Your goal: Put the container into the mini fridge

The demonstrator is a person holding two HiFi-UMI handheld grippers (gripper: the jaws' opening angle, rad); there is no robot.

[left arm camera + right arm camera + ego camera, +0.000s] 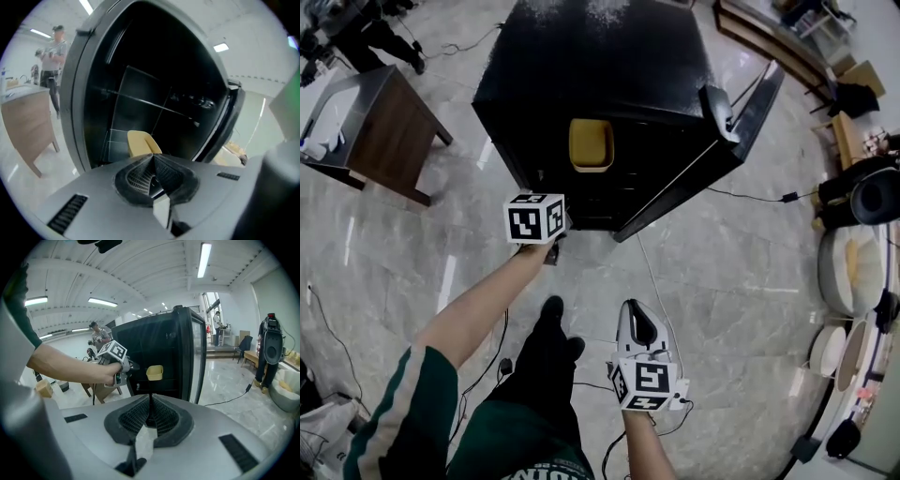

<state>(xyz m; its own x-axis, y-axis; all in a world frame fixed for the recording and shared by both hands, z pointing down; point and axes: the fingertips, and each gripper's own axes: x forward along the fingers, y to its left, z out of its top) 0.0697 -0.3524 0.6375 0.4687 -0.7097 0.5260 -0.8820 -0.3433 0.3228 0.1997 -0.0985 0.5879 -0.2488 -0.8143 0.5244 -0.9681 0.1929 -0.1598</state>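
**Item 1. Right gripper** [150, 404], grey two-jaw tool with a marker cube. It is sitting nearest the person, at six o'clock in the head view, well apart from the fridge. Its jaws are pressing together, clenched on nothing.

**Item 2. Left gripper** [153, 159], same make. It is hovering at eleven o'clock from the right gripper, just before the fridge opening. Its jaws are meeting tip to tip, with nothing between them.

**Item 3. Pale yellow rectangular plastic container** [592, 145]. It is resting on a shelf inside the fridge, at twelve o'clock from the left gripper and apart from its jaws.

**Item 4. Black box-shaped mini fridge** [600, 56]. Its black hinged door [741, 131] is standing wide open, reaching out toward two o'clock in the head view.

**Item 5. Brown wooden side table** [384, 131]. It is standing at ten o'clock, well apart from the fridge.

**Step in hand, as a judgement.** With the container lying inside and both claws empty, the placing itself is looking done.

**Next move, as a judgement.** It is likely calling for the left gripper to back clear of the opening, then for a gripper to swing the door shut from its outer edge without catching the shelf.
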